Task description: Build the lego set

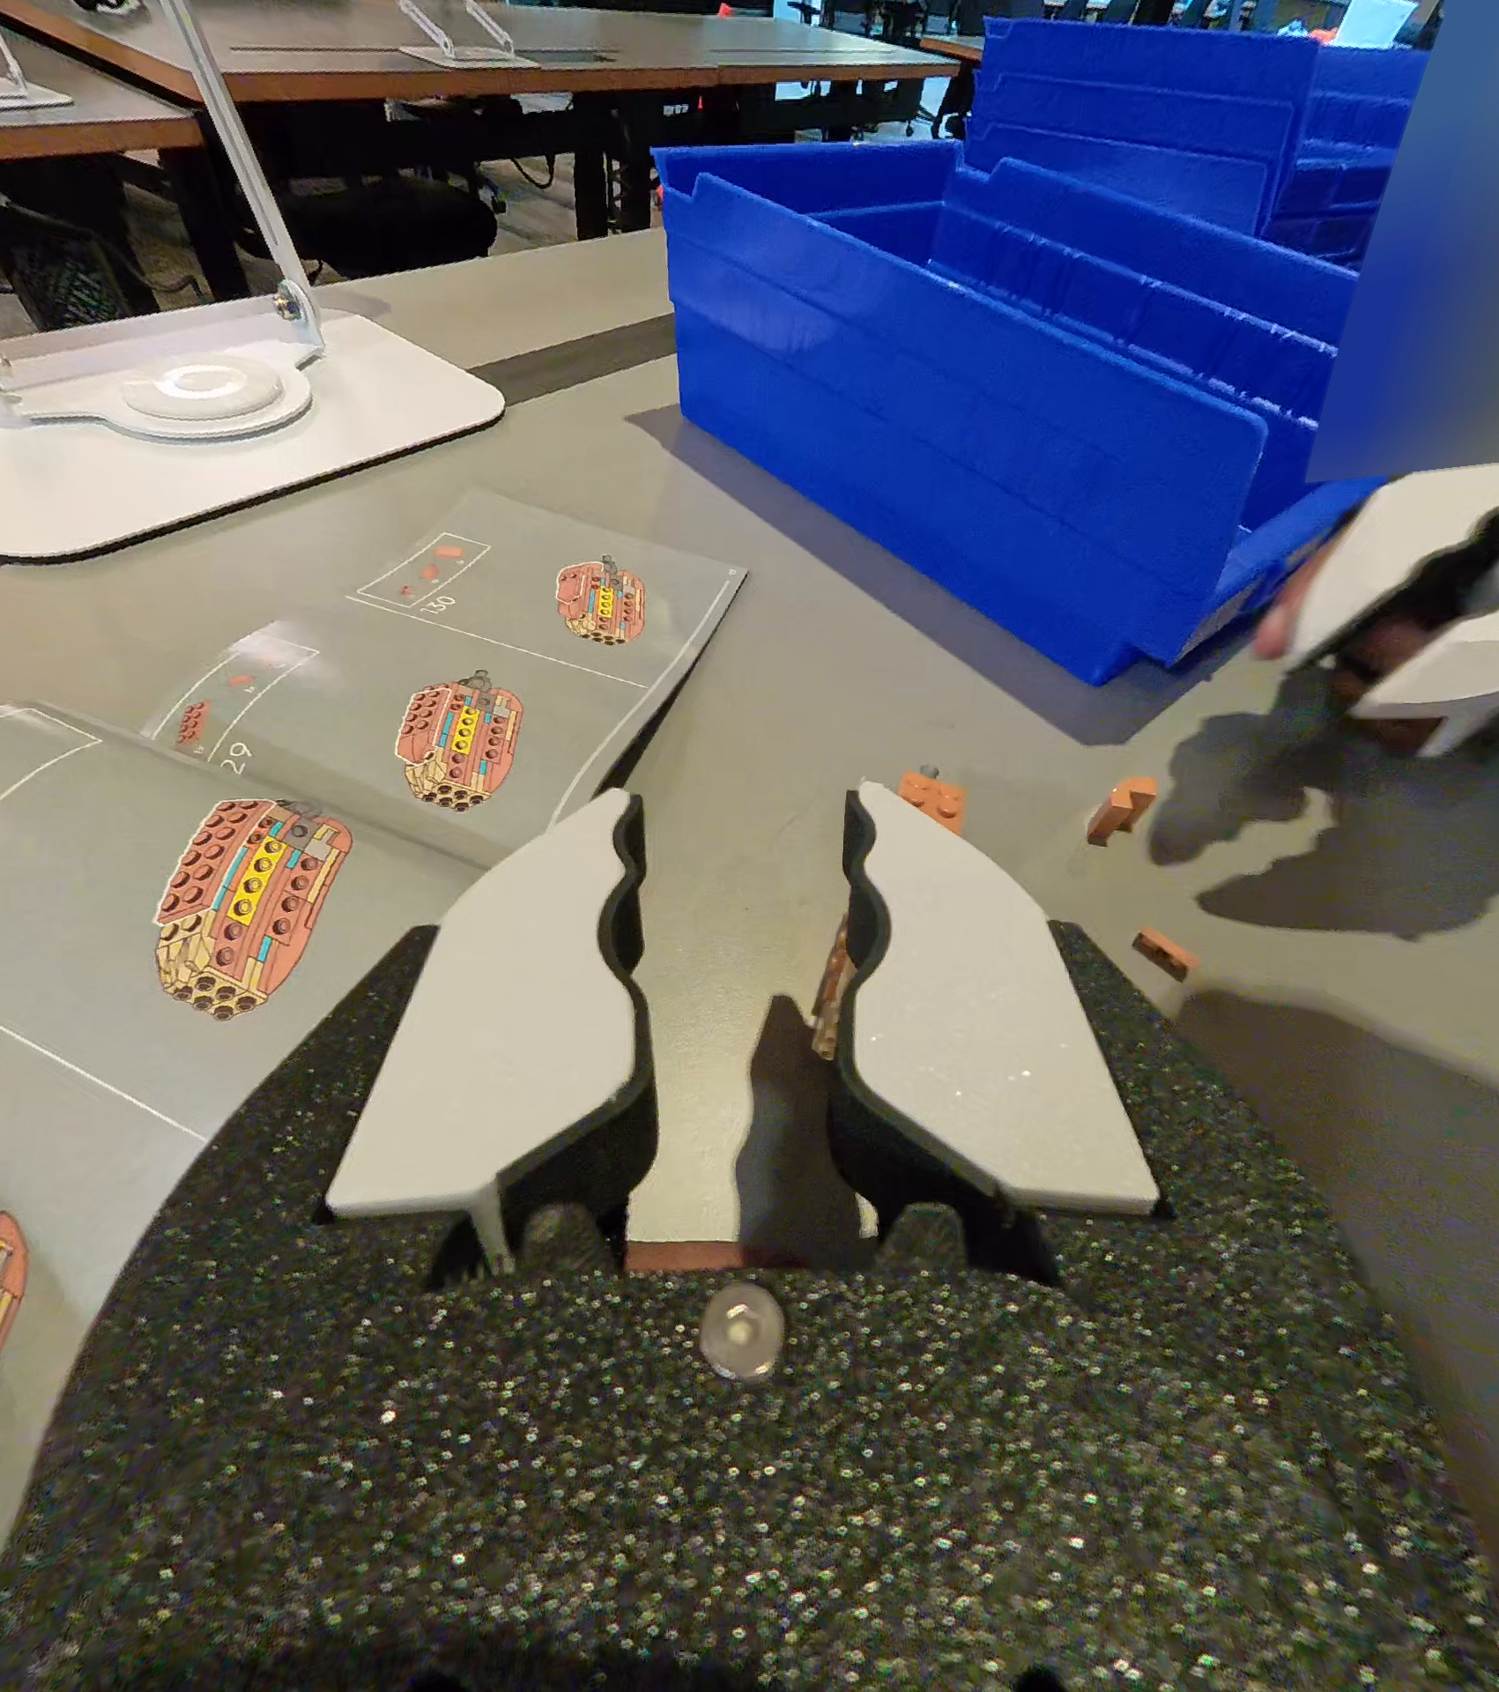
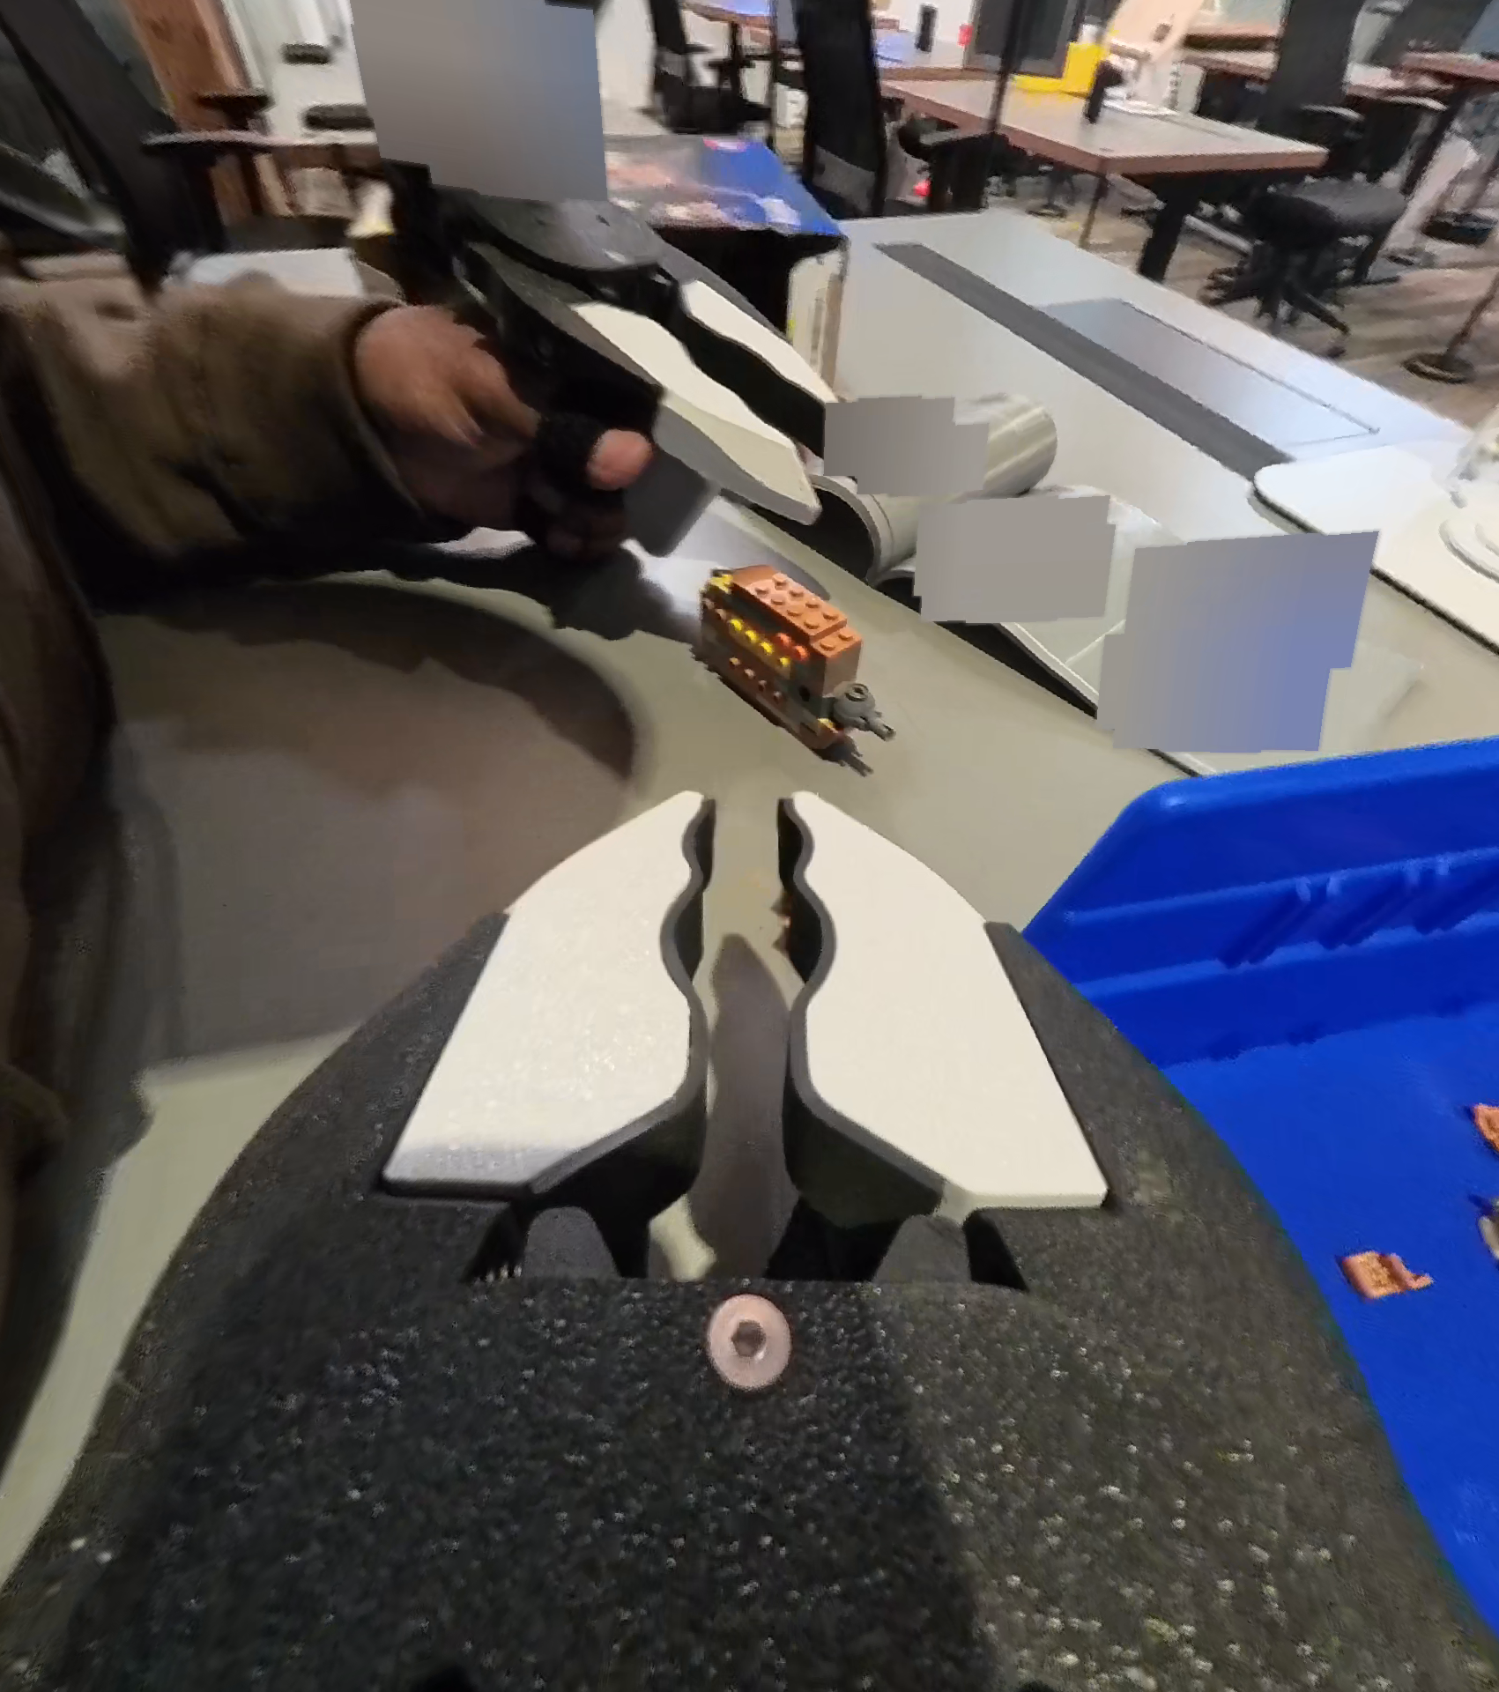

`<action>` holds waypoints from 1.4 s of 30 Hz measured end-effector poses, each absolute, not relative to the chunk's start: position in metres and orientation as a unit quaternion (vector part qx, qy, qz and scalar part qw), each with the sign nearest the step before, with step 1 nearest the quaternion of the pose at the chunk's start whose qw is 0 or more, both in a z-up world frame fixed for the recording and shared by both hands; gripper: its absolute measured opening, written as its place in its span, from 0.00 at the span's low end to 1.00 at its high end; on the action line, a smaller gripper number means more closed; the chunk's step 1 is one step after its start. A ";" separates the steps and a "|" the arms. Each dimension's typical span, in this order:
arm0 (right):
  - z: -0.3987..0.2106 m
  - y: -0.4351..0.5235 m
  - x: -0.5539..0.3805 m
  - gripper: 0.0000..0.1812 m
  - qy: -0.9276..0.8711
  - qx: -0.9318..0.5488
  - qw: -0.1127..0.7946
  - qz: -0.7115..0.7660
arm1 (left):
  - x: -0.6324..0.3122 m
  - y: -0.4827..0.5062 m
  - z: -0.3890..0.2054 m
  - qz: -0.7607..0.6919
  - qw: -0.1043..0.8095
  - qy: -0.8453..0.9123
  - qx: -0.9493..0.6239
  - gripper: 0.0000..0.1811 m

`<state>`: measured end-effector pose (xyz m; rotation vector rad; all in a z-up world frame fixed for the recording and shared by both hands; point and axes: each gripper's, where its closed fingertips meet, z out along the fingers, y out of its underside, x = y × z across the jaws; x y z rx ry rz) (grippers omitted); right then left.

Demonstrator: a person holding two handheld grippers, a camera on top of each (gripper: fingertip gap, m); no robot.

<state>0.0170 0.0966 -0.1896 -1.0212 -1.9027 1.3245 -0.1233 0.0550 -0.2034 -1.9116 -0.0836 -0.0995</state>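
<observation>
Partly hidden, a small brown piece point(image 1: 832, 993) sits against the left gripper's point(image 1: 741, 806) open jaws; right gripper point(image 2: 745, 806), jaws narrowly apart, shows nothing clearly held.

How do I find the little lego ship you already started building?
Start at the grey table, left of the blue bin. The half-built lego model sits past the right gripper, the only chunky multi-brick block; other pieces are single loose bricks.

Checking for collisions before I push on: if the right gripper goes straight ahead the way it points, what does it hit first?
Likely the partly built lego model standing on the grey table, slightly right of the right gripper's line. Depth is unclear; it may pass just beside it.
</observation>
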 end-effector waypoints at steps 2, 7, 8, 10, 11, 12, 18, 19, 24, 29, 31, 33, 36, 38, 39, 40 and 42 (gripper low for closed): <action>-0.162 0.107 0.033 0.08 -0.736 -0.345 0.323 0.485 | -0.125 0.054 -0.204 -0.038 0.574 -0.037 -0.817 0.23; -0.106 0.196 0.039 0.09 -0.808 -0.294 0.394 0.325 | -0.123 0.054 -0.198 -0.034 0.580 -0.032 -0.813 0.23; -0.109 0.214 0.033 0.10 -0.829 -0.282 0.383 0.292 | -0.121 0.054 -0.197 -0.032 0.581 -0.028 -0.812 0.23; -0.130 0.243 0.019 0.12 -0.875 -0.259 0.334 0.237 | -0.119 0.054 -0.195 -0.026 0.583 -0.021 -0.812 0.23; -0.144 0.255 0.010 0.12 -0.893 -0.247 0.308 0.217 | -0.119 0.054 -0.194 -0.023 0.583 -0.019 -0.812 0.23; -0.157 0.262 0.001 0.12 -0.908 -0.237 0.279 0.202 | -0.120 0.053 -0.194 -0.018 0.583 -0.018 -0.812 0.23; -0.220 0.284 -0.040 0.09 -0.957 -0.201 0.159 0.132 | -0.131 0.050 -0.196 0.000 0.577 -0.027 -0.816 0.23; -0.224 0.284 -0.044 0.09 -0.959 -0.200 0.150 0.132 | -0.132 0.050 -0.197 -0.002 0.577 -0.029 -0.817 0.23; -0.252 0.289 -0.047 0.08 -0.969 -0.198 0.096 0.114 | -0.126 0.052 -0.199 -0.014 0.574 -0.023 -0.818 0.23; -0.261 0.286 -0.048 0.09 -0.971 -0.197 0.082 0.110 | -0.124 0.053 -0.201 -0.011 0.570 -0.017 -0.821 0.23; -0.261 0.287 -0.047 0.09 -0.971 -0.198 0.079 0.106 | -0.125 0.053 -0.202 -0.011 0.569 -0.019 -0.822 0.23; -0.261 0.286 -0.046 0.09 -0.970 -0.205 0.074 0.106 | -0.126 0.053 -0.203 -0.011 0.568 -0.021 -0.823 0.23; -0.262 0.286 -0.044 0.08 -0.969 -0.210 0.069 0.108 | -0.126 0.053 -0.203 -0.009 0.567 -0.019 -0.823 0.23; -0.262 0.285 -0.041 0.05 -0.970 -0.210 0.064 0.108 | -0.126 0.053 -0.203 -0.007 0.567 -0.018 -0.824 0.23; -0.262 0.284 -0.041 0.04 -0.970 -0.207 0.066 0.106 | -0.126 0.053 -0.203 -0.007 0.567 -0.018 -0.824 0.23; -0.262 0.284 -0.041 0.01 -0.971 -0.203 0.070 0.103 | -0.126 0.053 -0.203 -0.006 0.567 -0.018 -0.824 0.23; -0.262 0.285 -0.042 0.00 -0.971 -0.203 0.082 0.101 | -0.126 0.053 -0.203 -0.007 0.568 -0.018 -0.823 0.23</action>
